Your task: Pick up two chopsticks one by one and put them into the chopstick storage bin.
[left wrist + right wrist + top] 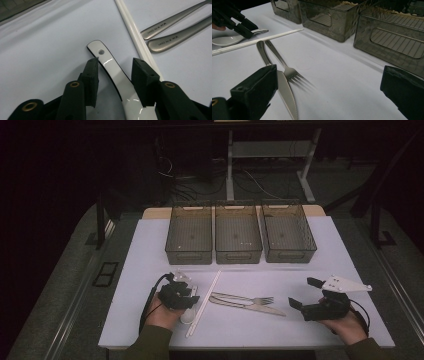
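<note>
In the high view, the left gripper (186, 290) sits at the lower left of the frame, held by the person's left hand (161, 312) over a white spoon (186, 316) on the pale desk (150, 250). In the left gripper view, the spoon's handle (113, 72) runs up the middle of the frame between the two black fingers (91, 75), its holed end just beyond their tips. The fingers stand at a narrow gap on either side of the handle; a sliver of space shows on each side, so they do not press on it.

Just right of the spoon lie the white chopsticks (204, 302), slanting from lower left to upper right. Next, near the centre of the frame, lie a fork (245, 298) and a knife (252, 306), side by side and touching at their handles.

Along the upper middle of the frame three dark see-through bins (239, 232) stand in a row.

At the lower right, the right gripper (306, 294) rests in the person's right hand (347, 325), well apart from the cutlery. Its fingers (255, 92) are spread wide with only bare desk between them.
</note>
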